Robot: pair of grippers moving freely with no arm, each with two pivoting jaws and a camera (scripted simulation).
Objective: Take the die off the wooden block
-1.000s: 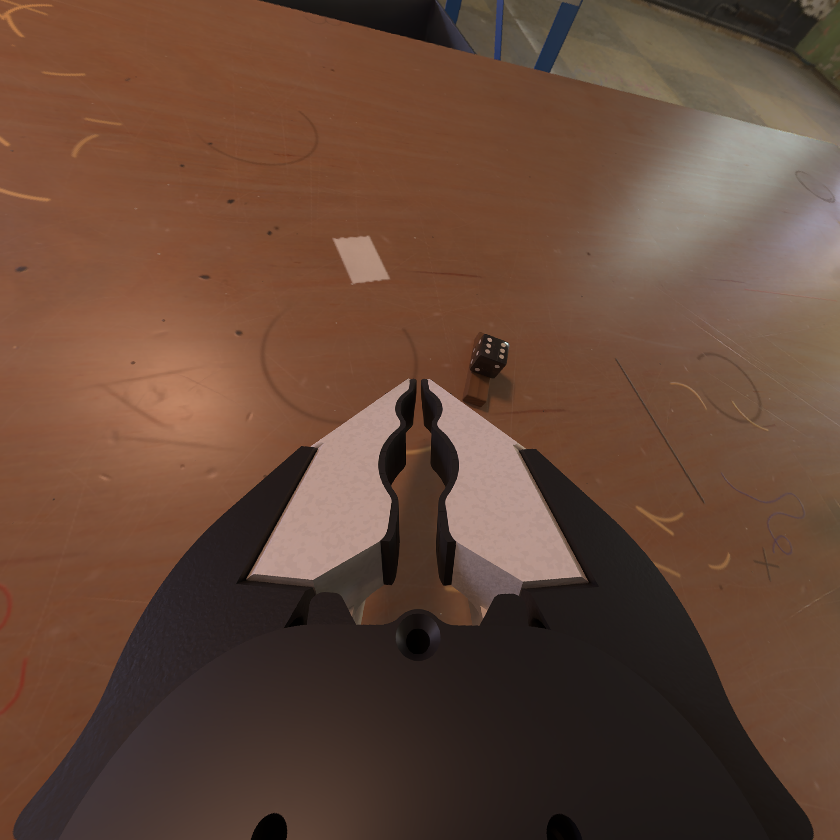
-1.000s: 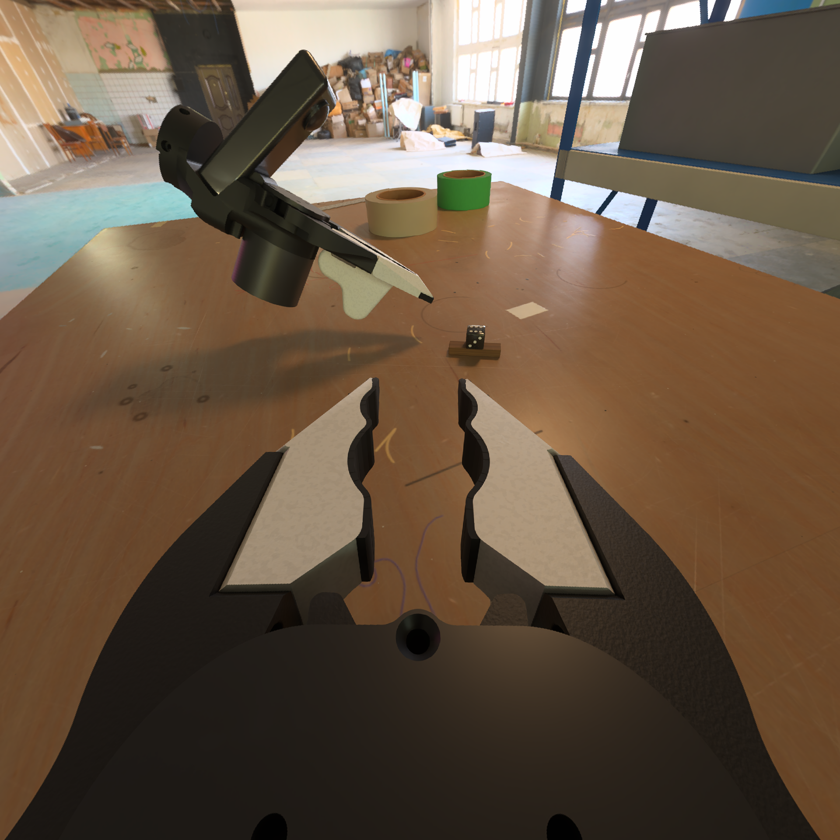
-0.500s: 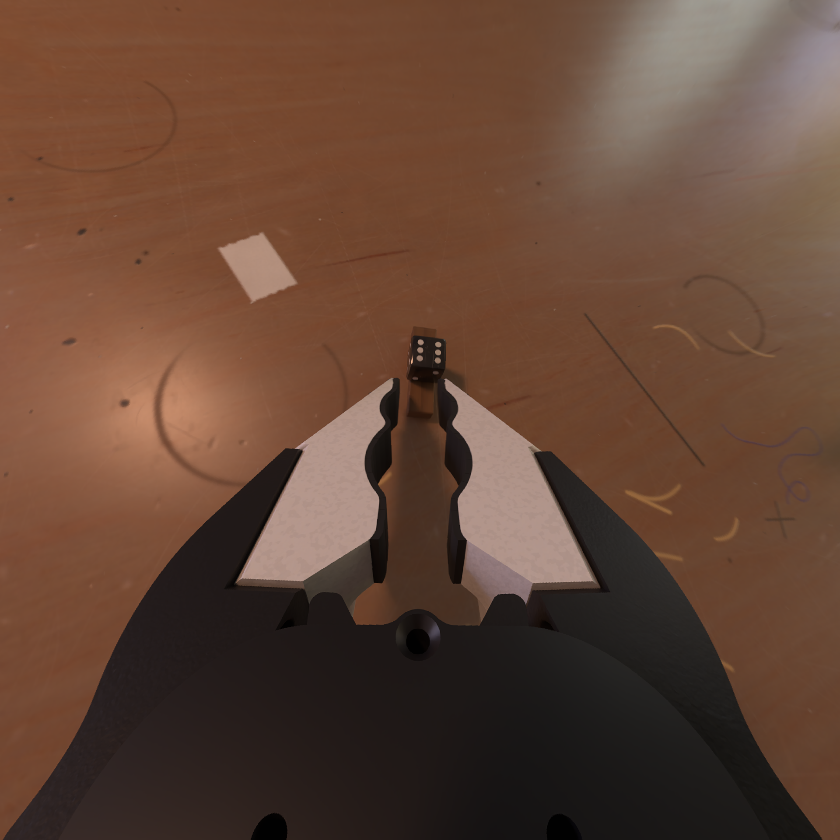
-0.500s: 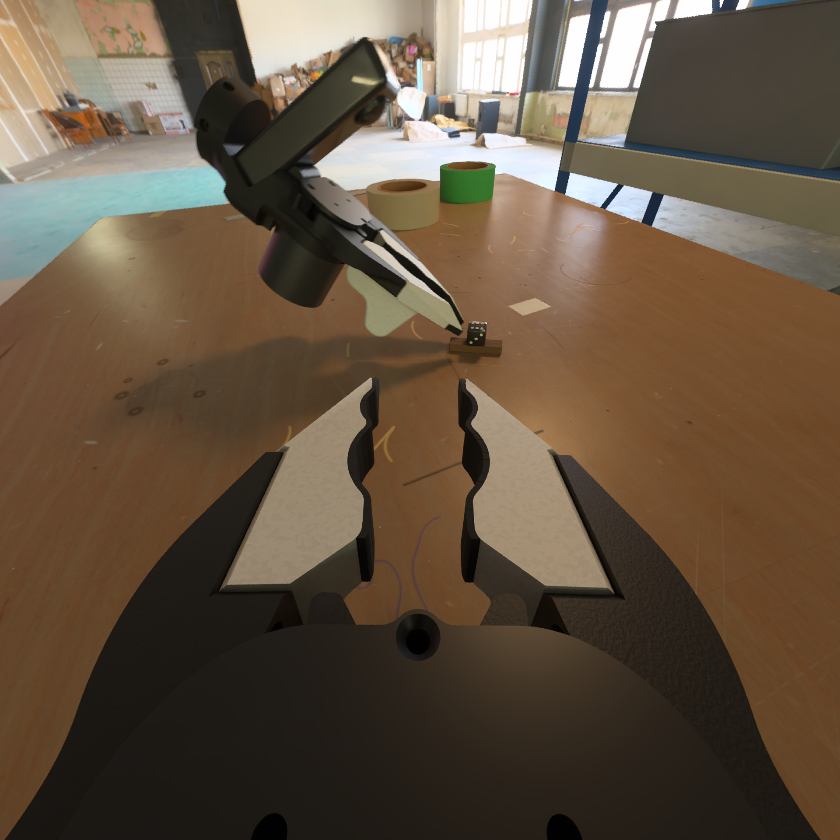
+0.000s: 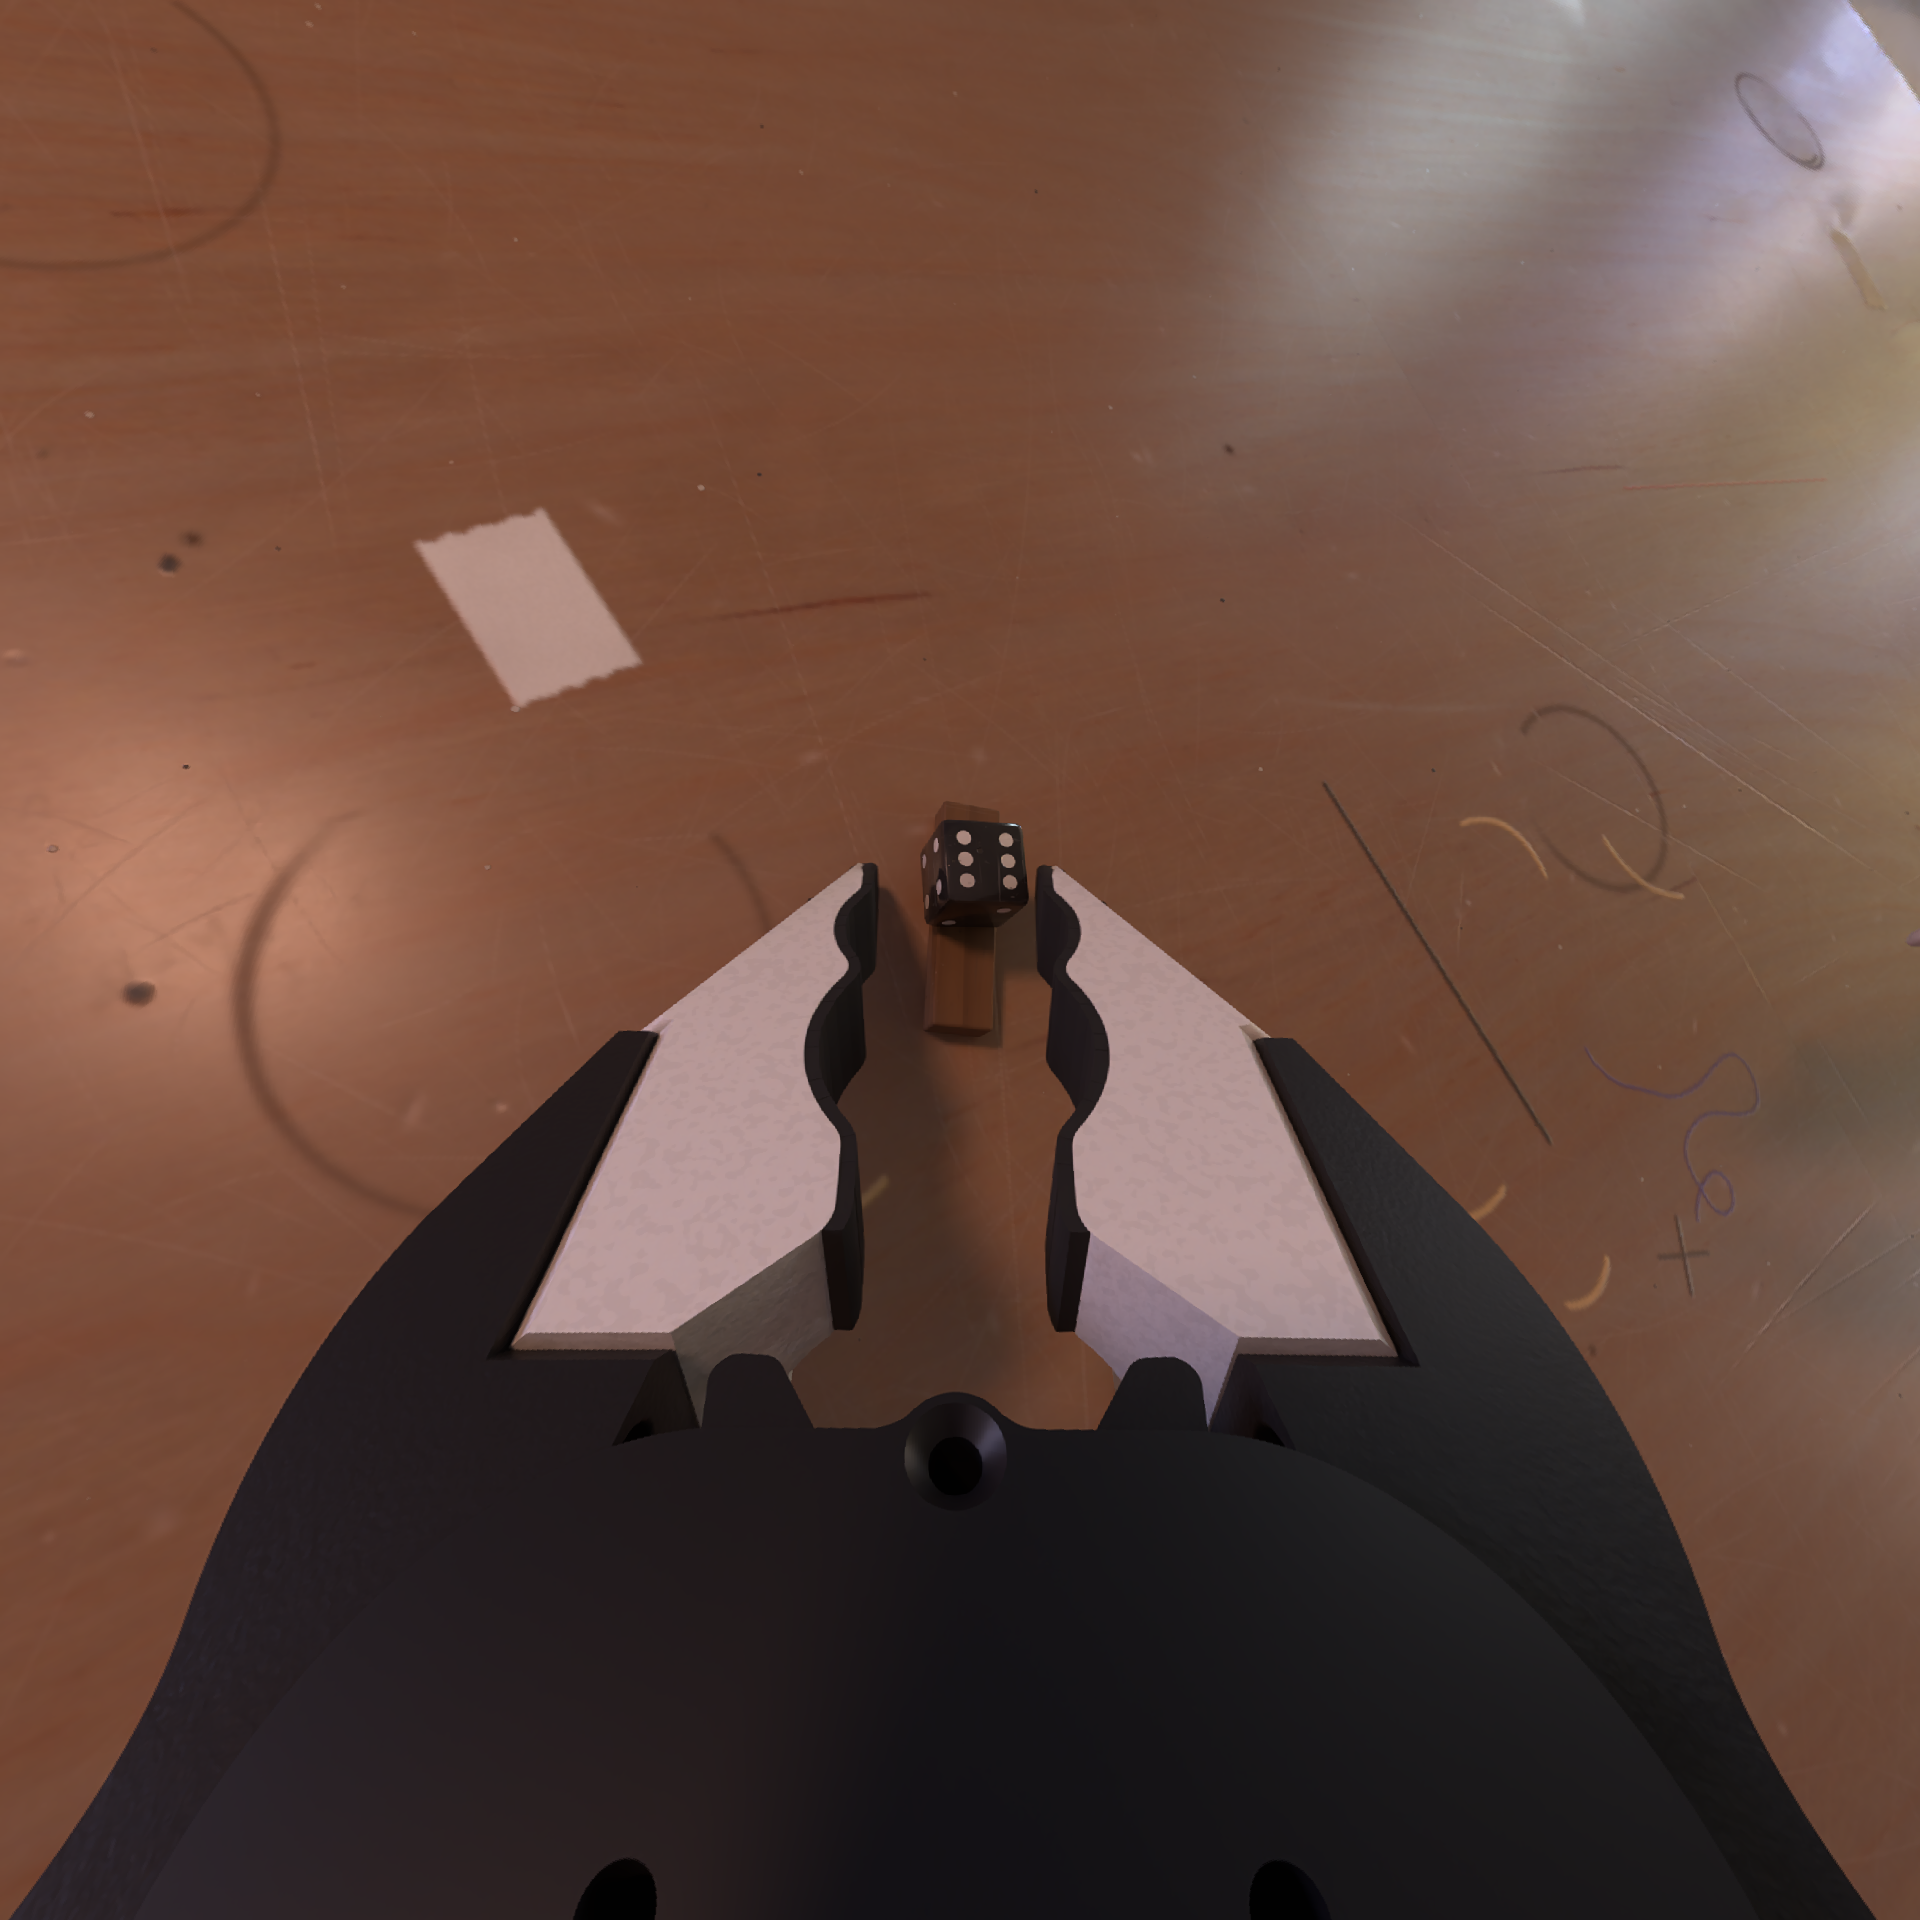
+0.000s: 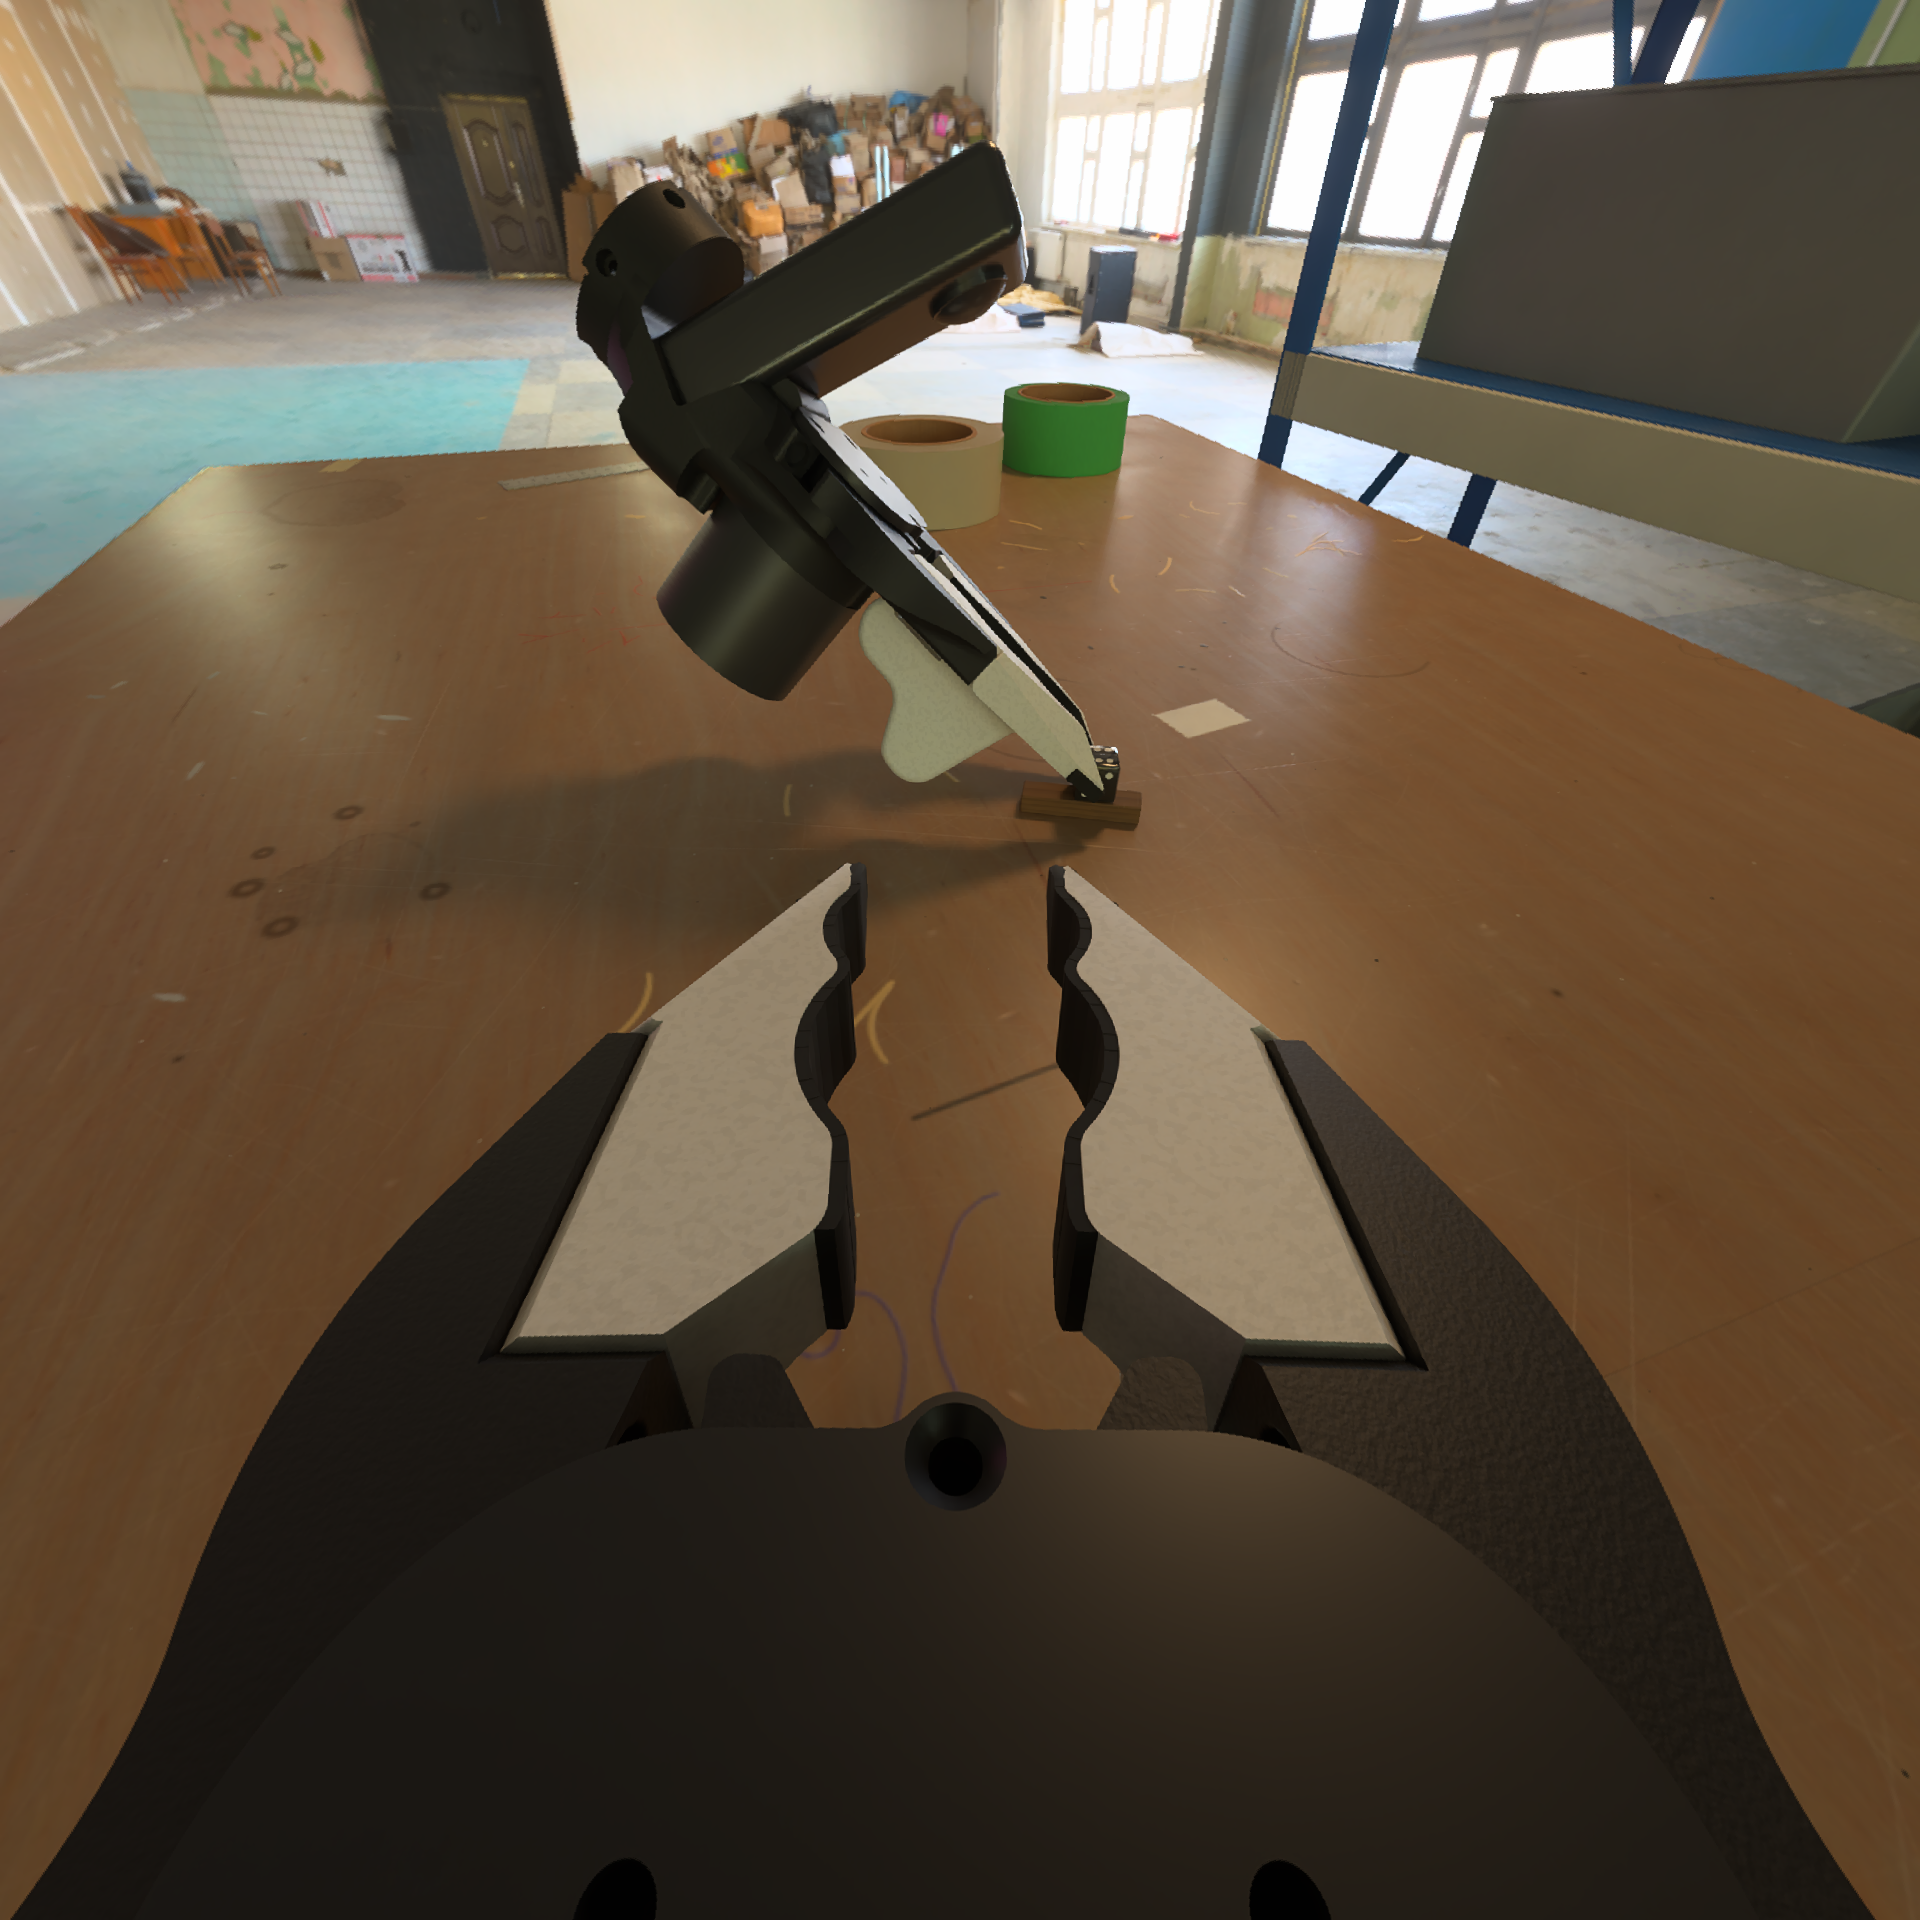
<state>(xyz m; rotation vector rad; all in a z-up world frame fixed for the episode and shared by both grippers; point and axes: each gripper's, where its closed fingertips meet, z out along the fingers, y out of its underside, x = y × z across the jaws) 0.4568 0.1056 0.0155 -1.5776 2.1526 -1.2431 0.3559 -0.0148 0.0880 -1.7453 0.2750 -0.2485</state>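
Fingertips of the left tool [image 5: 954, 883] are flanking the black die [image 5: 974, 871], parted a little wider than it and gripping nothing, while the die is sitting on the wooden block [image 5: 961, 987] on the table [image 5: 1143, 416]. Closing should be happening squarely on the die's side faces, above the block, then lifting straight up. Well apart, the right tool [image 6: 951, 888] is hanging open and empty.

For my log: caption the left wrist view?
Open left gripper straddles black die on wooden block.
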